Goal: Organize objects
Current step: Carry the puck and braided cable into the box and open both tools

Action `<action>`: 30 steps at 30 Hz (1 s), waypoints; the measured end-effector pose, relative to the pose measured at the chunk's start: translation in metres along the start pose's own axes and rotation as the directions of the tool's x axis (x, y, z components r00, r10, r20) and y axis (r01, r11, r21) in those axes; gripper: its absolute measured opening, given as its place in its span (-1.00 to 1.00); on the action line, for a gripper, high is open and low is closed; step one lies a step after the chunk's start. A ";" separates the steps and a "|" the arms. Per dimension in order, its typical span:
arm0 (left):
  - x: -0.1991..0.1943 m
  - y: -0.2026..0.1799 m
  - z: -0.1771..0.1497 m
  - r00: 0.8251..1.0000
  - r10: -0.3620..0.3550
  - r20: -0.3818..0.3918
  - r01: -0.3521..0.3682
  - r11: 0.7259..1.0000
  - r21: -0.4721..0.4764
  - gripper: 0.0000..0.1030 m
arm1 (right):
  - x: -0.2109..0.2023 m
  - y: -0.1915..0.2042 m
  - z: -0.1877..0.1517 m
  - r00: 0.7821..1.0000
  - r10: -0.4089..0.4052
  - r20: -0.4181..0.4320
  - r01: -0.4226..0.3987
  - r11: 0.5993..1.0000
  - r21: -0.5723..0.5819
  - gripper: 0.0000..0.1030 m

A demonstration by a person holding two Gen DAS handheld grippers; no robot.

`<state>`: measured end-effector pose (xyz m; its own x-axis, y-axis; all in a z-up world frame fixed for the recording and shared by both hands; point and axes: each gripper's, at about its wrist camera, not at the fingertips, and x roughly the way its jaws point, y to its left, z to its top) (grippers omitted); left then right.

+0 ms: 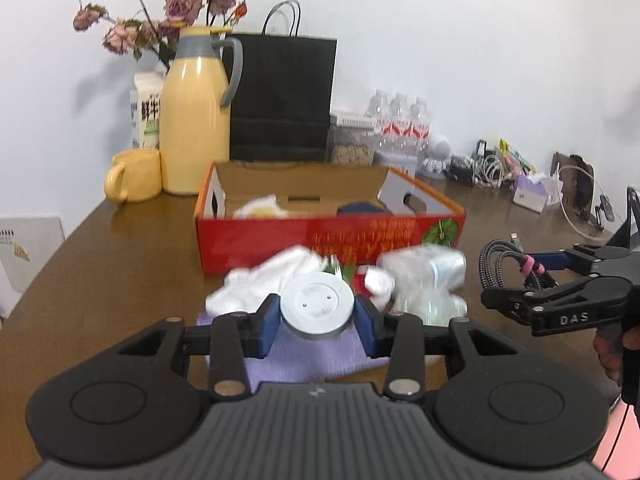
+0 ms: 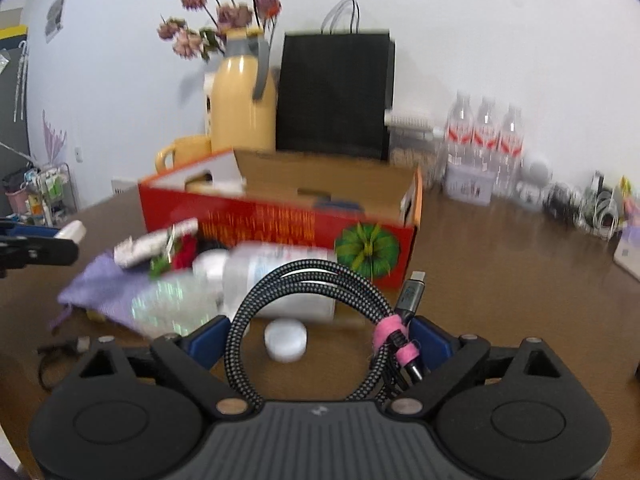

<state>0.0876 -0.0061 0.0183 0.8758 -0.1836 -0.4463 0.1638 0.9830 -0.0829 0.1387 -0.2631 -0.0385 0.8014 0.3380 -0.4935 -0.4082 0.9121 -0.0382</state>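
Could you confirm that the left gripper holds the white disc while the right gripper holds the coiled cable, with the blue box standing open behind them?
Not quite: the box is red, as the left wrist view shows. The left gripper does hold the white disc, and the right gripper the coiled cable.

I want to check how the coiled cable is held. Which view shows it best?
The right wrist view: the cable fills the centre, looped between the right hand-held gripper pads, pink tie and plug visible. The left wrist view shows it small, side-on at the right edge, partly hidden by that gripper.
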 end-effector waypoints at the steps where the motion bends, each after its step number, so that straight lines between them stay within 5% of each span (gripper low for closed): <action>1: 0.003 0.000 0.006 1.000 0.001 0.011 -0.001 1.000 0.003 -0.22 | -0.001 0.000 0.007 1.000 -0.001 0.019 0.001 1.000 -0.008 0.85; 13: 0.073 0.005 0.093 0.991 0.036 0.125 -0.032 0.999 -0.032 -0.22 | 0.059 0.000 0.107 0.986 -0.006 0.166 0.003 1.000 0.020 0.85; 22: 0.157 0.021 0.129 0.988 0.135 0.076 -0.130 0.990 -0.061 -0.22 | 0.150 -0.001 0.146 0.991 -0.058 0.117 0.052 0.997 0.055 0.85; 30: 0.212 0.039 0.122 0.981 0.191 -0.031 -0.193 0.978 -0.083 -0.22 | 0.198 -0.014 0.132 0.998 -0.060 0.012 0.059 0.994 0.090 0.85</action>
<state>0.3349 -0.0071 0.0291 0.8766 0.0072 -0.4811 -0.0464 0.9965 -0.0695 0.3609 -0.1788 -0.0214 0.8296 0.2855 -0.4799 -0.3195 0.9475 0.0114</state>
